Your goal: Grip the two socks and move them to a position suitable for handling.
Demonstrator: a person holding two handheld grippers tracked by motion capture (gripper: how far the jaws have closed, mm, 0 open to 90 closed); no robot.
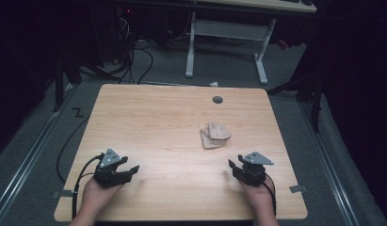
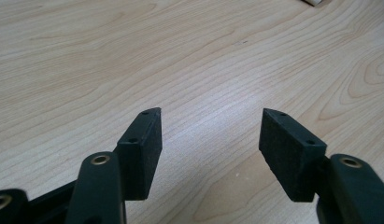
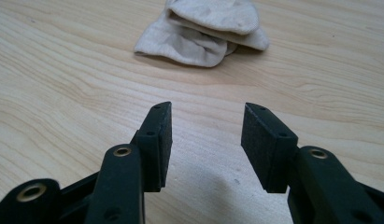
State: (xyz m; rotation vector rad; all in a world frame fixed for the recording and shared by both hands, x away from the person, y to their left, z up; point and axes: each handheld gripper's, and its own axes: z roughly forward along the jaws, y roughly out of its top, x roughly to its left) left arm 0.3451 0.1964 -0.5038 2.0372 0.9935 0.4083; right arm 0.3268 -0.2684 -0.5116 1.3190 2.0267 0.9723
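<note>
table [image 1: 149,117]: pale wood grain, smooth, faint sheen | socks [image 3: 206,28]: beige knit cloth, soft, matt | right claw [image 3: 206,140]: black matt plastic, rough-textured pads, brass-look rivets | left claw [image 2: 210,149]: same

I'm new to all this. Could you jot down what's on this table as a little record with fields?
Surface: wooden table, with a round dark hole near the far edge
Item: folded beige socks, lying right of centre
Left gripper: open, holding nothing, near the front edge
Right gripper: open, holding nothing, pointed toward the socks but apart from them
Held by: a person's hands
</note>
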